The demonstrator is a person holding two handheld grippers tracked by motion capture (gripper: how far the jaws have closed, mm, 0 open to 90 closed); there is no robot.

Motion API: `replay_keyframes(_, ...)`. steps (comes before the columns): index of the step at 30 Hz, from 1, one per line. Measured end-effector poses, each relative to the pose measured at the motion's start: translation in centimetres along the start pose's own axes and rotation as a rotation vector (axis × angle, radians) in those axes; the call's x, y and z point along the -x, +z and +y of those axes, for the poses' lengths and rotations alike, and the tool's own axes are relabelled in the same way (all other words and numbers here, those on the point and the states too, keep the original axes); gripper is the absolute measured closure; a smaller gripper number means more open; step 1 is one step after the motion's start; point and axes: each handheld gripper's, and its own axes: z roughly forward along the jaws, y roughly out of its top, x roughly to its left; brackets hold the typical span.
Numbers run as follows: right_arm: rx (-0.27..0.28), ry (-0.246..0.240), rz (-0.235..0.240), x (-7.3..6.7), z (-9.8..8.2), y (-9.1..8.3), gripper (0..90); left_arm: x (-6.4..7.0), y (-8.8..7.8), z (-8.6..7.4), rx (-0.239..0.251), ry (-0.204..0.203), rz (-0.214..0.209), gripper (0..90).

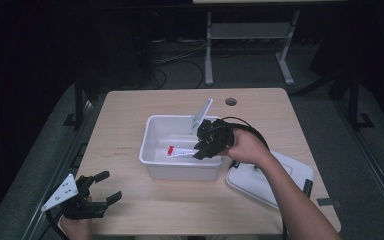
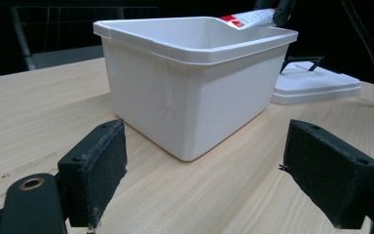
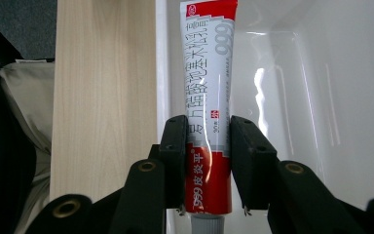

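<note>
A red and white tube of ointment is clamped between the black pads of my right gripper, which is shut on its lower half. In the high view that right gripper hovers over the right side of a white plastic bin, holding the tube above the bin's inside. My left gripper rests near the table's front left corner, open and holding nothing. In the left gripper view its wide-spread jaws frame the bin, and the tube's end shows above the bin's far rim.
The bin's white lid lies flat on the table to the right of the bin, under the person's right forearm. A cable hole sits near the table's back edge. A desk frame stands on the floor beyond.
</note>
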Motion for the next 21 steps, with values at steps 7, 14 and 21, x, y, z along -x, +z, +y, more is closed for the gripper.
replay_keyframes(7, -0.015, 0.005, 0.004, 0.3, 0.0, 0.5, 68.0, 0.0, 0.0, 0.0, 0.002, -0.002, 0.0, 15.7)
replay_keyframes(14, -0.017, 0.01, 0.01, 0.4, -0.1, 1.0, 68.0, 0.0, -0.1, 0.0, 0.004, -0.004, -0.002, 15.7)
replay_keyframes(21, -0.015, 0.031, 0.017, 0.8, -0.8, 1.5, 68.0, 0.0, 0.0, 0.0, 0.002, -0.001, -0.002, 15.7)
